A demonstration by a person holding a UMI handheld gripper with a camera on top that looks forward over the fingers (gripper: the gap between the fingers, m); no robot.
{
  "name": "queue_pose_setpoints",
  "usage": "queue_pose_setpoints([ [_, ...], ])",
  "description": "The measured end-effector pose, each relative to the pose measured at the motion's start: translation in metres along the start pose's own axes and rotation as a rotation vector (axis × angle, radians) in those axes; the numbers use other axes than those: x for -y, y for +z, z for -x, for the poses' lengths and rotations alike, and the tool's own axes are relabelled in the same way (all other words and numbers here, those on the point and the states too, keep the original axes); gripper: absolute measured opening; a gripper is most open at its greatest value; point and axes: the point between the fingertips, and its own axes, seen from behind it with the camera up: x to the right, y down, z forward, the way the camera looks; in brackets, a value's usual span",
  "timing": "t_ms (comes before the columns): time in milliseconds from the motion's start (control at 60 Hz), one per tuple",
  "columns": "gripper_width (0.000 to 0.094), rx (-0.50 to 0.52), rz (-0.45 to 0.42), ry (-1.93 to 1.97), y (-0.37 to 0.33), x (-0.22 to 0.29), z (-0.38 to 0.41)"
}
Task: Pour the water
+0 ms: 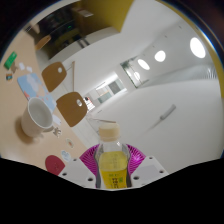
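Gripper clamped on a small clear bottle, pink pads pressed to both its sides. Bottle held upright between the fingers, yellow label on its body, white cap seemingly on; label writing too small to read. View tilted strongly. Off to one side beyond the fingers, a white mug on a pale table, well apart from the bottle. Wooden chair backs just past the mug. Step judged: carrying bottle toward mug, pour not yet begun. Next move calls for bringing the neck above the mug rim, checking the cap, then tipping slowly.
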Motion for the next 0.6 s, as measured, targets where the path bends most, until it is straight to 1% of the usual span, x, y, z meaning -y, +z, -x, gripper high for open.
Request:
queue_pose_setpoints([
  [100,0.0353,-0.056,-0.073,-0.482,0.023,0.062,0.02],
  [117,0.035,-0.052,-0.086,-0.563,0.024,0.066,0.014],
  [167,0.0354,-0.06,-0.115,-0.764,0.031,0.082,0.041],
  [267,0.0352,-0.057,-0.167,-1.13,0.035,0.095,0.08],
  [333,0.0353,-0.039,-0.173,-1.275,0.032,0.091,0.082],
  [383,0.0353,-0.017,-0.166,-1.312,0.032,0.086,0.089],
  [400,0.0353,-0.015,-0.162,-1.331,0.027,0.069,0.088],
  [417,0.0353,-0.012,-0.157,-1.33,0.026,0.074,0.088],
  [433,0.0353,0.033,-0.166,-1.331,0.036,0.074,0.082],
  [467,0.035,0.04,-0.163,-1.311,0.035,0.073,0.079],
  [533,0.0352,0.02,-0.173,-1.198,0.031,0.08,0.061],
  [550,0.0352,-0.027,-0.163,-1.148,0.012,0.079,0.058],
  [567,0.0352,-0.021,-0.165,-1.085,0.026,0.081,0.054],
  [600,0.0352,-0.033,-0.158,-0.931,0.023,0.083,0.032],
])
